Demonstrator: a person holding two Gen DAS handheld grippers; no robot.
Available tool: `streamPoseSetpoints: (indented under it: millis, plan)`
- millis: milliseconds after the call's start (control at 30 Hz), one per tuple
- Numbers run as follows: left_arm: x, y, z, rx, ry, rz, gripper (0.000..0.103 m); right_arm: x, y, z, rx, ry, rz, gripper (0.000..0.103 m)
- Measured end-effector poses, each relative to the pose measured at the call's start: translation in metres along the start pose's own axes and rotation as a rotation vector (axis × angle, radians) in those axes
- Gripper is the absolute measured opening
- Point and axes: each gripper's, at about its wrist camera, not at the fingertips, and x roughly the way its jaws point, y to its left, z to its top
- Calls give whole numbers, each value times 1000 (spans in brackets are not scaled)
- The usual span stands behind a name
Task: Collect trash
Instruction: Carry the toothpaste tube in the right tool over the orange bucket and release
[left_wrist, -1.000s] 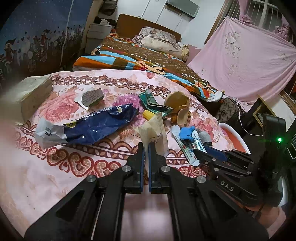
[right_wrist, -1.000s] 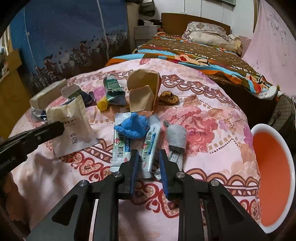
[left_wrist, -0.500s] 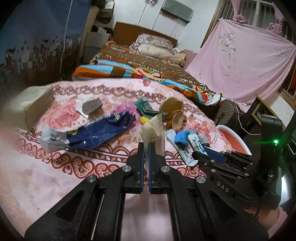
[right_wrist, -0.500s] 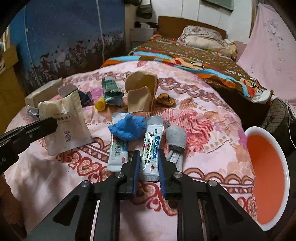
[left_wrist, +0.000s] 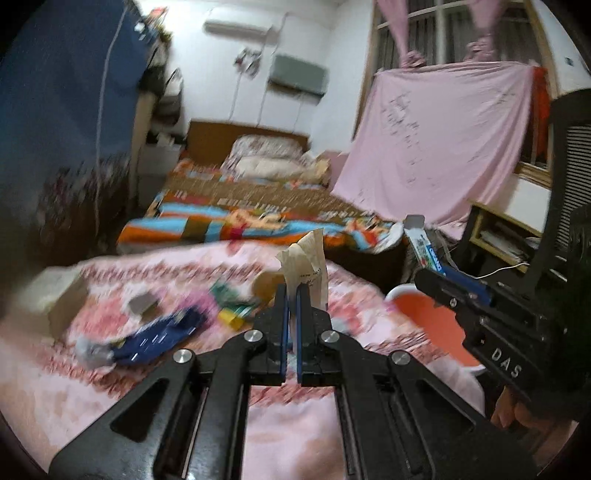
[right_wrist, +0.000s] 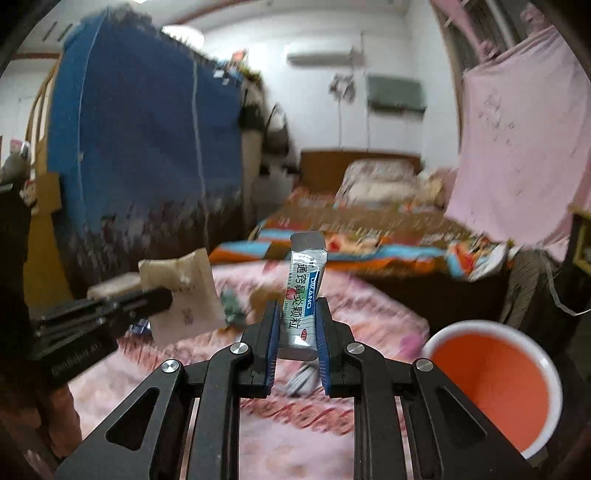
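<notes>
My left gripper (left_wrist: 291, 291) is shut on a beige paper packet (left_wrist: 308, 258), held upright above the pink floral table; the packet also shows in the right wrist view (right_wrist: 184, 295). My right gripper (right_wrist: 295, 310) is shut on a white and blue sachet (right_wrist: 304, 291), lifted off the table; the sachet also shows in the left wrist view (left_wrist: 424, 247). An orange bin with a white rim (right_wrist: 495, 384) stands low to the right of the table and shows in the left wrist view (left_wrist: 428, 325) too.
More trash lies on the pink floral table (left_wrist: 92, 387): a blue foil bag (left_wrist: 155, 339), a grey card (left_wrist: 142, 304), a yellow and green piece (left_wrist: 231, 314). A cardboard box (left_wrist: 55, 295) stands at the left. A bed (left_wrist: 258, 206) lies beyond.
Both grippers have risen from the table and tilted up. The right gripper closed on the sachet and lifted it. The left gripper kept the paper packet.
</notes>
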Motion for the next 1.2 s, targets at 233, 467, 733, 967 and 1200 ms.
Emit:
streamPoseSetpoints:
  millis: [233, 467, 733, 967, 1200]
  plan:
    - [9, -45, 18, 90, -107, -118, 0, -37, -35, 14, 7, -128, -175, 16]
    - [32, -90, 26, 144, -130, -239, 0, -51, -82, 13, 40, -139, -333, 17]
    - [60, -121, 21, 142, -34, -315, 0, -51, -123, 0, 100, -77, -428, 17]
    - [100, -138, 14, 107, 159, -335, 0, -43, -150, -16, 175, 12, -465, 19]
    - [132, -142, 5, 2, 330, -329, 0, -32, -163, -29, 244, 94, -455, 20]
